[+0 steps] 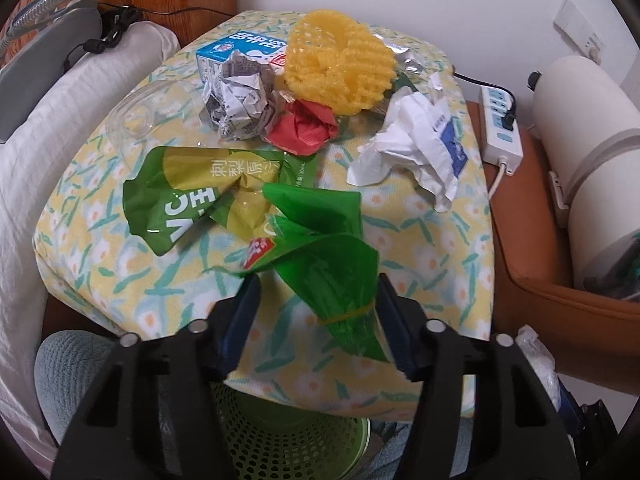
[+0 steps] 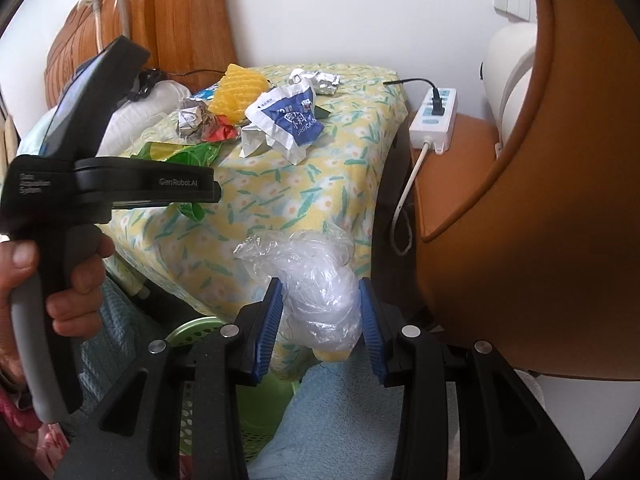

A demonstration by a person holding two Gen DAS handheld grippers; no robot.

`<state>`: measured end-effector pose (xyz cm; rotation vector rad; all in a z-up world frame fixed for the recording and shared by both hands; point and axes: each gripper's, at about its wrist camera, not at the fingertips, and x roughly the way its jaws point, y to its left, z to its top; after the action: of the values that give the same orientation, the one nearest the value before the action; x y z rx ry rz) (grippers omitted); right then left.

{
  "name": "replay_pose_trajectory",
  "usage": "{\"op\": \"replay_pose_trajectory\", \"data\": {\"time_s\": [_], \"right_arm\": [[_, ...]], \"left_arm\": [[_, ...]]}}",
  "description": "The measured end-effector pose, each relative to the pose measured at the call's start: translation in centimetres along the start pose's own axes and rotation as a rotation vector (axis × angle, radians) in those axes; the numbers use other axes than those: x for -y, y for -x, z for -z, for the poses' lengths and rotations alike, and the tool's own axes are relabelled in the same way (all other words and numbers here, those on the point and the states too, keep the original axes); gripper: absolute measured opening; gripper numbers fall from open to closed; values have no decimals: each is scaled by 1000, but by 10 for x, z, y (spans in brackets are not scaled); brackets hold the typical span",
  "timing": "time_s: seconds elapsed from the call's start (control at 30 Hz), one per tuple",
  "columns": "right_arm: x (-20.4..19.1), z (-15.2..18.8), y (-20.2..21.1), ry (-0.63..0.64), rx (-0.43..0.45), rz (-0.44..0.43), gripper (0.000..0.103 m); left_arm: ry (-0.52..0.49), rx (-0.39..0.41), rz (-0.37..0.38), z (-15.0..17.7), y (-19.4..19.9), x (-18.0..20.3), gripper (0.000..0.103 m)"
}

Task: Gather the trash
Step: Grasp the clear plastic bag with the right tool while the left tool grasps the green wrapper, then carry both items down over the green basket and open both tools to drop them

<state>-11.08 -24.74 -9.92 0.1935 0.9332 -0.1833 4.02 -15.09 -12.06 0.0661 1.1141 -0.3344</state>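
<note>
Holding: the left gripper (image 1: 316,312) has its jaws spread around the tied end of a green plastic wrapper (image 1: 324,252); only the right pad seems to touch it, so a true pinch cannot be told.
Right side: the right gripper (image 2: 320,316) pinches a crumpled clear plastic bag (image 2: 316,280) off the near right corner of the table.
Bin: a green perforated basket (image 1: 280,440) sits on the floor below the table's near edge, partly under the overhanging floral tablecloth (image 1: 420,248).
Remaining trash: green-yellow pouch (image 1: 192,196), newspaper ball (image 1: 240,104), red paper (image 1: 300,128), yellow foam net (image 1: 340,60), milk carton (image 1: 236,48), white mask packet (image 1: 416,144), clear cup (image 1: 152,108), all farther back.
Risk, wrapper: slick film may slip free if the left jaws close on its loose edge.
Risk, bag: springy bag could catch the cloth edge and miss the basket.
Risk, crowding: both tools converge on one small opening and may knock.
</note>
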Motion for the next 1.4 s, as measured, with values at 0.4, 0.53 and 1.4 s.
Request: {"op": "replay_pose_trajectory", "data": {"time_s": [0.4, 0.53, 1.4], "right_arm": [[-2, 5, -11, -22, -25, -53, 39], [-4, 5, -14, -19, -34, -65, 39], [-107, 49, -42, 237, -287, -334, 42]], "left_arm": [[-53, 48, 39, 6, 4, -14, 26], [-93, 74, 50, 16, 15, -19, 25], [-212, 149, 73, 95, 92, -95, 25]]}}
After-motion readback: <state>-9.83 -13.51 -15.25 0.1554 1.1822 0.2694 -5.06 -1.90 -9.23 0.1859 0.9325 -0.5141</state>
